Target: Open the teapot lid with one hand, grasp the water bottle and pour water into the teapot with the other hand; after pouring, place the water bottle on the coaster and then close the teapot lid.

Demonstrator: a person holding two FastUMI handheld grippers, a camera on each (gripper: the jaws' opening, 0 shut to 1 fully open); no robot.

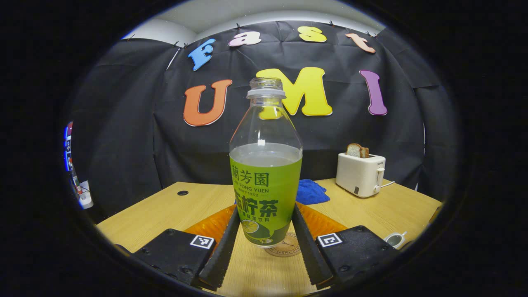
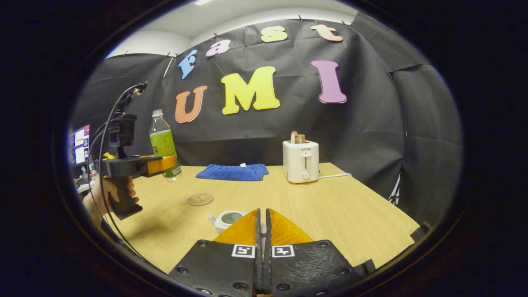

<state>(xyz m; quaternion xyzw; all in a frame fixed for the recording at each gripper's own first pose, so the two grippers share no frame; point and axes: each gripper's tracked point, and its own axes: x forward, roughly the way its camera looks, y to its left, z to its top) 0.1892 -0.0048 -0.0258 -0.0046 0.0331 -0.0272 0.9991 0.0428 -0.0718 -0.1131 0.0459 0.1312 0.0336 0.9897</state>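
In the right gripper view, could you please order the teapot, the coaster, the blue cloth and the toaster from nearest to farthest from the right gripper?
1. Teapot, just beyond the right gripper, slightly left.
2. Coaster, farther out on the left.
3 and 4. Blue cloth, left of centre, and toaster, to the right, both at the table's far edge: too close to call.

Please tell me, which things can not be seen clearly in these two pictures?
- Right gripper view: the small white teapot is partly behind the right gripper; its lid is not visible.
- Left gripper view: the clear green-labelled water bottle partly covers the round brown coaster.
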